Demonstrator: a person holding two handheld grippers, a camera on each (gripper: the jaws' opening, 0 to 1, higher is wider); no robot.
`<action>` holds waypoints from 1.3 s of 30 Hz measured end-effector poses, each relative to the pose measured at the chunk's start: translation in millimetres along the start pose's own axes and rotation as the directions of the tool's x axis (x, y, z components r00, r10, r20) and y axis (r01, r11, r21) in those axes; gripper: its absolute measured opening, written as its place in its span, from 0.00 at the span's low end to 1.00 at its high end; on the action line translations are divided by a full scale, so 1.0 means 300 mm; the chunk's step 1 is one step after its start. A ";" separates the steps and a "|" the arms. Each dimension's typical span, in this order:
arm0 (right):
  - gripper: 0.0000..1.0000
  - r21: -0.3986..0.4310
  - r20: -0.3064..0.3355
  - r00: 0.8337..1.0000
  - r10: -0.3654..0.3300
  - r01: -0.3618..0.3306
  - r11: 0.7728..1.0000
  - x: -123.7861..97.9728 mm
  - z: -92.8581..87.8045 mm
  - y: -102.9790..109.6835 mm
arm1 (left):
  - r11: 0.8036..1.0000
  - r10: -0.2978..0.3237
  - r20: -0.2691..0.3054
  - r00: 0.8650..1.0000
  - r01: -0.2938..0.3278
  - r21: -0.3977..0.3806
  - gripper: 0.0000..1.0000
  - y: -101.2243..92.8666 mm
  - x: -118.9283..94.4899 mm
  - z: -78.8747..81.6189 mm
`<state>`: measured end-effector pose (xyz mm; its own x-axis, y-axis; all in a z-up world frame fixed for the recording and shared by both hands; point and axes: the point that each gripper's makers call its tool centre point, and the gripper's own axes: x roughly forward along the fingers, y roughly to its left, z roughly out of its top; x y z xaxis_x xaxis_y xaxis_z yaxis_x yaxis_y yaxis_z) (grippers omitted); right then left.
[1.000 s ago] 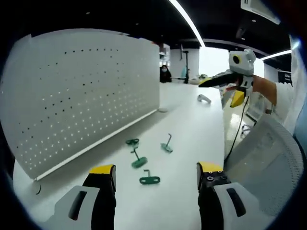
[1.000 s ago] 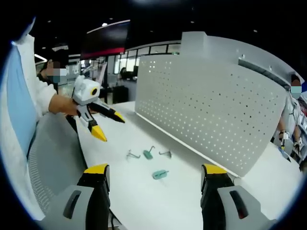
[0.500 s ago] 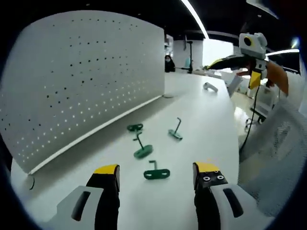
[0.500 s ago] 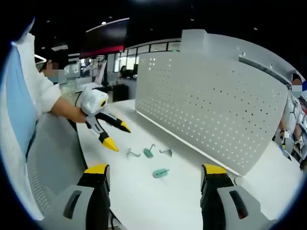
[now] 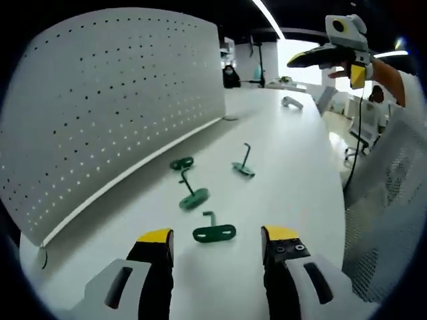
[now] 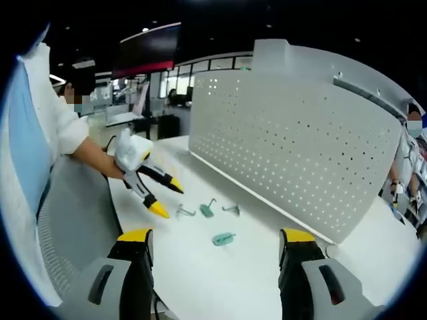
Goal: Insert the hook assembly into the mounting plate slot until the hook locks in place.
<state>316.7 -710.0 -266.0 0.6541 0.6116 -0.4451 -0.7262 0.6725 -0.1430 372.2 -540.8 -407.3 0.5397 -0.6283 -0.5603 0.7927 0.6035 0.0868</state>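
Hooks: four green ones lie loose on the white worktop in front of the pegboard, none mounted yet. Left tongs gape open, empty, lined up on the nearest hook, likely the first pick. Right tongs also open and empty, held well back from the pegboard. No containers here.

Pegboard beside hooks; apparently open tabletop
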 end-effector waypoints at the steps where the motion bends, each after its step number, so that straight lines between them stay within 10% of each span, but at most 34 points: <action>1: 0.78 0.001 0.000 1.000 0.001 -0.001 1.000 0.000 -0.001 0.001 | 1.000 -0.001 0.001 1.000 0.001 -0.001 0.52 0.000 0.001 -0.001; 39: 0.77 -0.004 -0.025 1.000 -0.002 0.002 1.000 0.005 -0.016 0.018 | 0.998 -0.014 0.035 0.999 0.017 -0.068 0.41 -0.003 0.054 -0.012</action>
<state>312.8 -707.5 -271.5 0.6501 0.5995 -0.4668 -0.7257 0.6719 -0.1478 379.1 -549.7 -419.5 0.5378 -0.6537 -0.5323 0.7805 0.6248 0.0212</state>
